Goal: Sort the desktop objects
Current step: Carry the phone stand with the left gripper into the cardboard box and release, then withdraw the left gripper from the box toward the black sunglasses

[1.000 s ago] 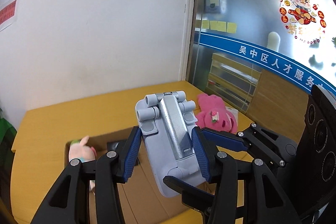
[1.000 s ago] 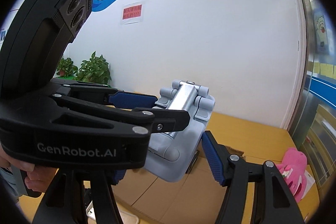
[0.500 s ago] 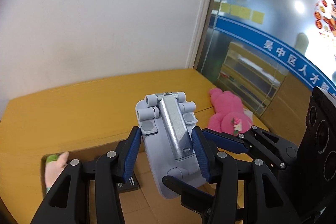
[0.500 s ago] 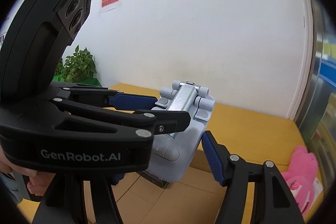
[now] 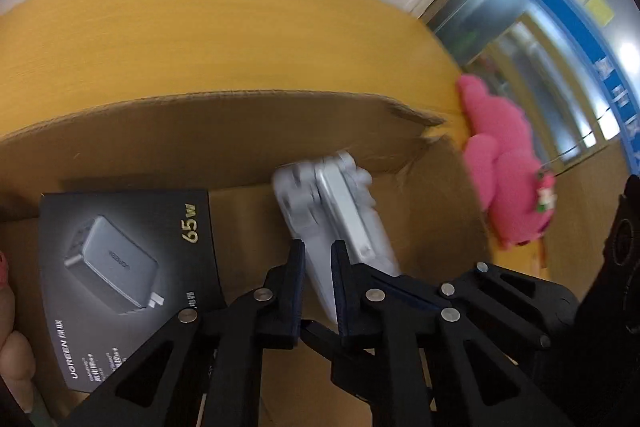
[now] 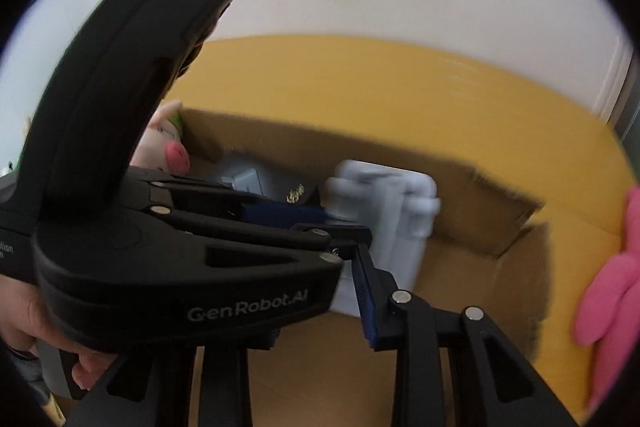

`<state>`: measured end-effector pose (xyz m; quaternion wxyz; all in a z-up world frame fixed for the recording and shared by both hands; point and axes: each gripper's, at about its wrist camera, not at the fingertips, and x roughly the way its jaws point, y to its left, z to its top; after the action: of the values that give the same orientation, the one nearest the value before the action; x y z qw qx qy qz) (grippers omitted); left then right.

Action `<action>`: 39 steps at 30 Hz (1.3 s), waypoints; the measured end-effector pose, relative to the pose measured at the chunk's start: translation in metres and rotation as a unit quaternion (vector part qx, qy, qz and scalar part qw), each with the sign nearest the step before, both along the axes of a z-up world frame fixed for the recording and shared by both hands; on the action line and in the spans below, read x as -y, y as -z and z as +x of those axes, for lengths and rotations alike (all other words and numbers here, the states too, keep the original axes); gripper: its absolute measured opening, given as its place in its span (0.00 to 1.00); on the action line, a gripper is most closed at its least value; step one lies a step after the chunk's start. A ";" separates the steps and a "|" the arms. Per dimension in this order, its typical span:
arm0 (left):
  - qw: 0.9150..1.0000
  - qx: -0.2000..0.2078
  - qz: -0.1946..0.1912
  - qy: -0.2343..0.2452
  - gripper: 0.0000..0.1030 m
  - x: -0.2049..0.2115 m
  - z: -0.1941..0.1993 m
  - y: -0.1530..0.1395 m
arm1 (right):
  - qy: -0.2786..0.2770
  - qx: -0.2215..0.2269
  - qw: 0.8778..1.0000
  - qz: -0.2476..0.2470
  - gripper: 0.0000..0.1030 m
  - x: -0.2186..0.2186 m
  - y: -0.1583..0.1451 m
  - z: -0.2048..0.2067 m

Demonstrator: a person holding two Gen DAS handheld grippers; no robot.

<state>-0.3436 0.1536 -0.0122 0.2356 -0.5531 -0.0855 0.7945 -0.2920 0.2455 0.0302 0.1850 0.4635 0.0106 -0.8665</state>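
Phone stand [image 5: 332, 211] hangs inside the cardboard box [image 5: 224, 131], pinched by my left tongs [image 5: 318, 267]; right tongs [image 6: 348, 247] closing beside it. Slipping could knock the charger box [image 5: 128, 267].

Pale grey stand [image 5: 332, 203]; brown carton [image 5: 224, 135]; pink plush [image 5: 504, 167]; yellow desk [image 5: 200, 27].

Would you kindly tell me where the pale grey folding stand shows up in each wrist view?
Left wrist view: the grey stand is centre frame, over the cardboard box, just beyond the fingertips.
Right wrist view: the grey stand is centre-right, inside the box's far corner.
Shared landmark: the pink plush toy at the right edge.
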 end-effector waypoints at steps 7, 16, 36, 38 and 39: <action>1.000 -0.015 -0.012 0.006 0.35 -0.019 0.006 -0.009 | 0.046 0.002 0.999 -0.016 0.30 -0.018 0.005 0.010; 0.994 -0.104 -0.028 -0.015 0.57 0.025 0.034 -0.079 | 0.093 0.023 0.995 0.022 0.63 -0.037 0.014 0.035; 0.987 -0.147 -0.032 -0.056 0.62 0.130 0.111 -0.110 | 0.216 0.037 0.972 0.088 0.21 -0.058 0.034 0.013; 0.987 -0.146 -0.029 -0.059 0.62 0.134 0.115 -0.112 | 0.223 0.040 0.971 0.077 0.21 -0.046 0.042 0.009; 0.987 -0.147 -0.026 -0.060 0.62 0.136 0.118 -0.114 | 0.225 0.042 0.971 0.068 0.22 -0.048 0.041 0.012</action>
<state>-0.2256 0.0172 0.1016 0.1832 -0.4305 -0.0623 0.8816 -0.2804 0.2940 -0.0109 -0.0460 0.5017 -0.0431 -0.8627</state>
